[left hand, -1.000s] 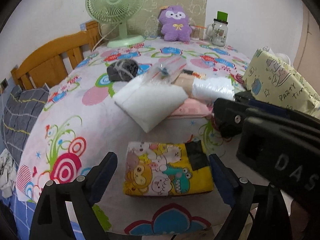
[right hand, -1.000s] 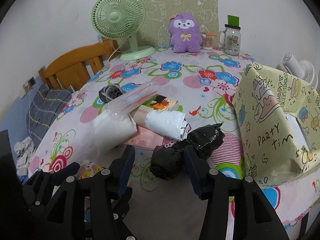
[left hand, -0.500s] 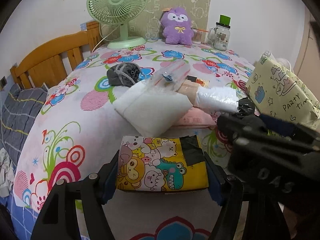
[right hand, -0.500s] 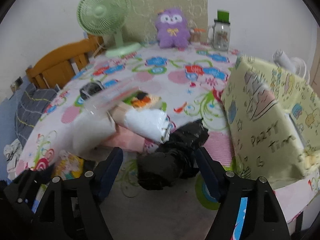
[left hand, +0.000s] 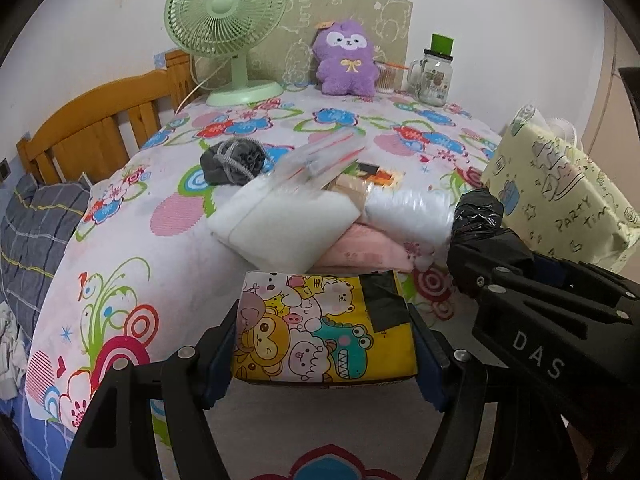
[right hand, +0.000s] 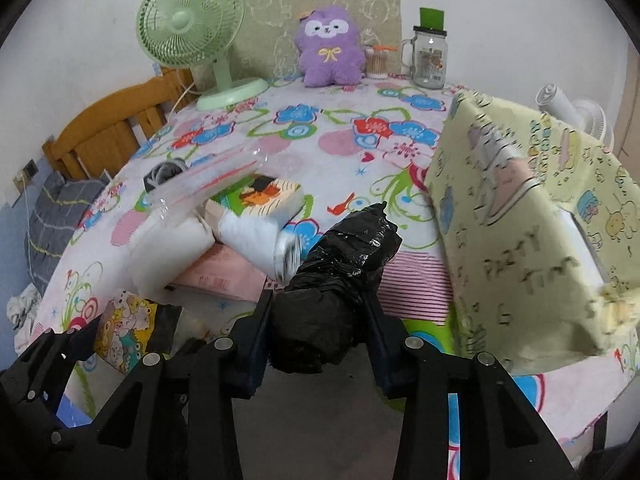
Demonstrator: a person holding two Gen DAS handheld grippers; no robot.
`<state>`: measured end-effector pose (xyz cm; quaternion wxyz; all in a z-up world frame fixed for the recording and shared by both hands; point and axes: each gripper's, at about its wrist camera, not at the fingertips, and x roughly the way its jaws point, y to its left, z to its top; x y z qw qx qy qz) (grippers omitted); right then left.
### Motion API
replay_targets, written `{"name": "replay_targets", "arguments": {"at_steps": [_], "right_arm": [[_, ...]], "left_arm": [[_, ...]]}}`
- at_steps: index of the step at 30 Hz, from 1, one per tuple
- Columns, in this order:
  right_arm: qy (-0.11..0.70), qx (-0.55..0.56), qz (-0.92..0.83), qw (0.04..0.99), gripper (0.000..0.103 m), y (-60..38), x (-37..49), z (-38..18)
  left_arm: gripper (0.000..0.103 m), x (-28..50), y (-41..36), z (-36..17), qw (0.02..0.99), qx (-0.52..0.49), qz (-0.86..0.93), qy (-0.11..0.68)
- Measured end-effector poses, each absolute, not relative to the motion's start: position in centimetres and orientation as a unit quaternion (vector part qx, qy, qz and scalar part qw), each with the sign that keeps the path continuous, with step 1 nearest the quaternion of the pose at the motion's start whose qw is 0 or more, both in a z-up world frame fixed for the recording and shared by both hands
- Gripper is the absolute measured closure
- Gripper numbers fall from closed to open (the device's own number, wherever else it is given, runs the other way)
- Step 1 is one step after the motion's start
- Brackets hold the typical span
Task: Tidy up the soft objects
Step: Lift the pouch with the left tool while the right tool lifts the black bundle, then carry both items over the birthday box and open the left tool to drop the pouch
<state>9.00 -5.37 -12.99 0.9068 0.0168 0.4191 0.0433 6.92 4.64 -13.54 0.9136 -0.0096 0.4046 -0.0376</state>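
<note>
My left gripper is shut on a yellow cartoon-print packet at the near edge of the table. My right gripper is shut on a black plastic bundle, which also shows in the left wrist view. Behind them lies a pile: a white soft pack, a pink folded cloth, a white plastic roll, a clear zip bag and a grey sock ball. The yellow packet also shows in the right wrist view.
A pale yellow "Party Time" gift bag stands at the right. At the back are a green fan, a purple plush and a glass jar. A wooden chair is at the left of the flowered tablecloth.
Both grippers moved forward and closed: the left one onto the yellow packet, the right one onto the black bundle, which now sits lifted between its fingers.
</note>
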Motion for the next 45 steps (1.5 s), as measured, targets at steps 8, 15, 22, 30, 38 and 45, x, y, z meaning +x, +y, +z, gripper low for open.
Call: {"name": "replay_targets", "arguments": {"at_steps": [8, 15, 22, 30, 38, 45], "right_arm": [[0.388, 0.030, 0.045, 0.920, 0.058, -6.5, 7.7, -10.2], [0.369, 0.028, 0.049, 0.928, 0.058, -6.9, 7.0, -7.9], [0.352, 0.027, 0.055, 0.934, 0.058, -7.5, 6.5, -5.7], [0.338, 0.030, 0.059, 0.939, 0.058, -8.2, 6.2, -3.7], [0.326, 0.030, 0.061, 0.943, 0.058, -9.1, 6.3, -2.2], [0.319, 0.028, 0.059, 0.946, 0.058, -10.2, 6.9, -1.7]], "left_arm": [[0.028, 6.3, 3.7, -11.1, 0.925, -0.007, -0.042, 0.377], [0.028, 6.0, 3.1, -8.9, 0.933, -0.009, -0.041, 0.358], [0.028, 5.8, 2.5, -6.8, 0.940, -0.005, -0.040, 0.340], [0.028, 5.8, 1.7, -4.6, 0.946, 0.002, -0.041, 0.323], [0.028, 6.3, 0.6, -3.3, 0.949, 0.010, -0.042, 0.313], [0.028, 7.2, -0.6, -2.9, 0.949, 0.010, -0.047, 0.311]]}}
